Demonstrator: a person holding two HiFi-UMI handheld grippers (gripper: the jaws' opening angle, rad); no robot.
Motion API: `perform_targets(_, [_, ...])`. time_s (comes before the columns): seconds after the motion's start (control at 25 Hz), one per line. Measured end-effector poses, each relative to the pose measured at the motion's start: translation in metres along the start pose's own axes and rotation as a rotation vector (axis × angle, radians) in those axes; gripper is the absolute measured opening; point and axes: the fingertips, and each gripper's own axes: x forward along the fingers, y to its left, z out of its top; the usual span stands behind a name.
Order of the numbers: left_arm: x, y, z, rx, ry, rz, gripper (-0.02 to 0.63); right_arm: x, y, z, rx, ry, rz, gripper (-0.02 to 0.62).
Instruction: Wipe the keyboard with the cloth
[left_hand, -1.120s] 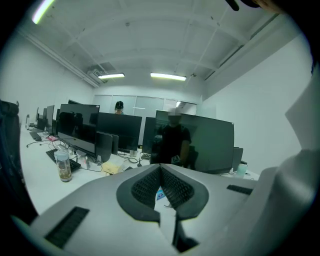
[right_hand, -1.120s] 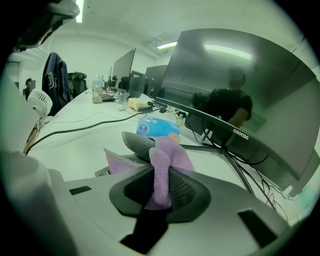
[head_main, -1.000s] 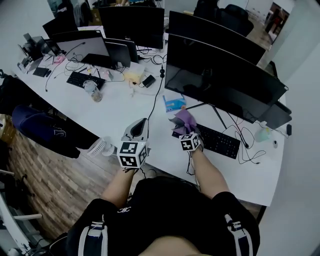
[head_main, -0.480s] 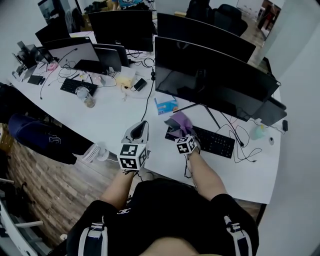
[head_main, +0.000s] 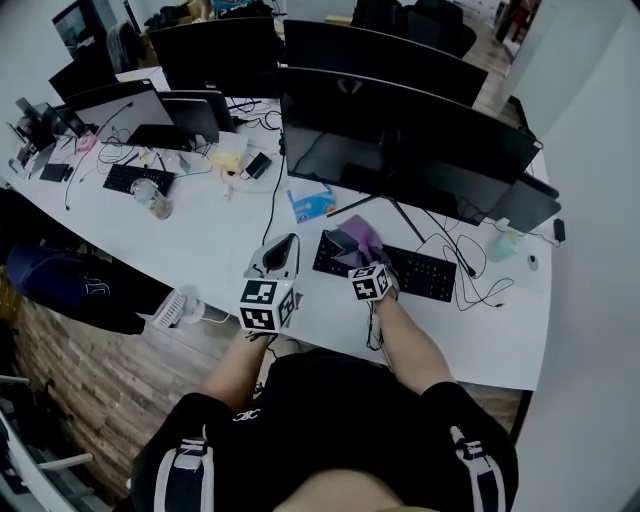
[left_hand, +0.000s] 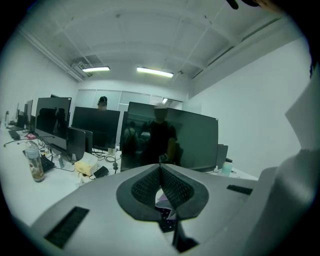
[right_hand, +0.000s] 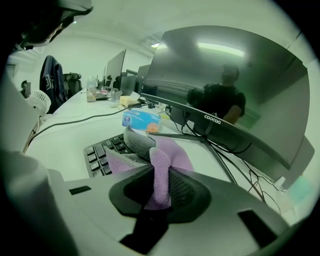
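A black keyboard lies on the white desk under the big monitor; its left end also shows in the right gripper view. My right gripper is shut on a purple cloth, which hangs down onto the keyboard's left end. The cloth bunches between the jaws and spreads over the keys. My left gripper hovers just left of the keyboard, jaws pressed together with nothing held.
A large curved monitor stands behind the keyboard on a thin stand. A blue tissue pack lies left of it. Cables trail at the right. A small white fan is clipped to the desk's near edge.
The head view has shifted, so the desk sits higher and further left in it. The right gripper with the cloth now rests over the keyboard's left end. The left gripper stays beside it.
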Motion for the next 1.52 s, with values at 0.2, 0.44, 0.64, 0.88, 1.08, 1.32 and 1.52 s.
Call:
perform_targets(0.2, [0.013,-0.023,0.003,0.010,-0.007,-0.035,0.012,-0.007,-0.019,-0.012,0.023,0.009,-0.018,0.086])
perform_targets(0.44, [0.023,-0.050,0.001,0.022,-0.002,-0.065,0.012,-0.017,-0.044,-0.030,0.047,0.013,-0.036,0.087])
perform_targets(0.64, [0.029,-0.072,0.000,0.029,-0.006,-0.082,0.012,-0.027,-0.066,-0.045,0.093,0.015,-0.054,0.087])
perform_targets(0.88, [0.038,-0.106,-0.004,0.036,-0.004,-0.112,0.012,-0.042,-0.100,-0.069,0.133,0.022,-0.096,0.086])
perform_targets(1.08, [0.046,-0.135,-0.010,0.038,0.001,-0.138,0.012,-0.055,-0.126,-0.086,0.128,0.013,-0.125,0.087])
perform_targets(1.32, [0.054,-0.157,-0.015,0.055,0.009,-0.166,0.012,-0.063,-0.144,-0.098,0.132,0.013,-0.138,0.087])
perform_targets(1.52, [0.059,-0.170,-0.012,0.065,0.001,-0.181,0.012,-0.069,-0.165,-0.111,0.137,0.023,-0.163,0.087])
